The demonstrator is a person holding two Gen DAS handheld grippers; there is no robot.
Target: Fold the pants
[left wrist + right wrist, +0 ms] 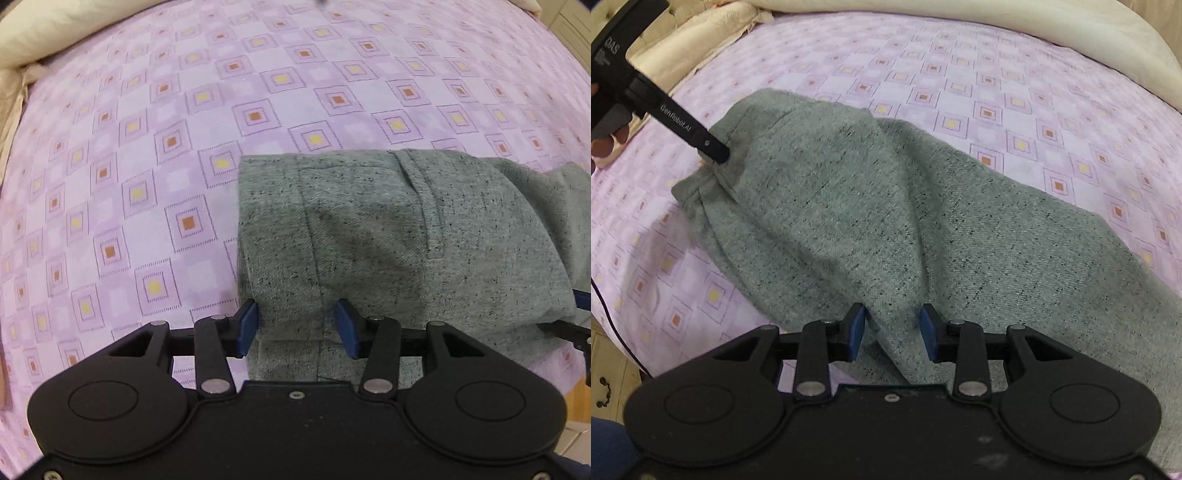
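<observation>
Pants: grey, laid bunched on the purple checked bed sheet, near its front edge.
Left claw: held spread apart, cloth edge seen between the blue pads, not pinched.
Right claw: held apart, a raised fold seen between the pads, released.
Pillow: cream, at the far edge.

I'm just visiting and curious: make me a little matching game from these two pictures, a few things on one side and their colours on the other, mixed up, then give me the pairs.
Things:
1. pants
2. bed sheet
3. pads on the left gripper
4. pillow

Colours:
A. blue
B. cream
C. speckled grey-green
D. lilac with small yellow and orange squares

Pairs: 1-C, 2-D, 3-A, 4-B
</observation>
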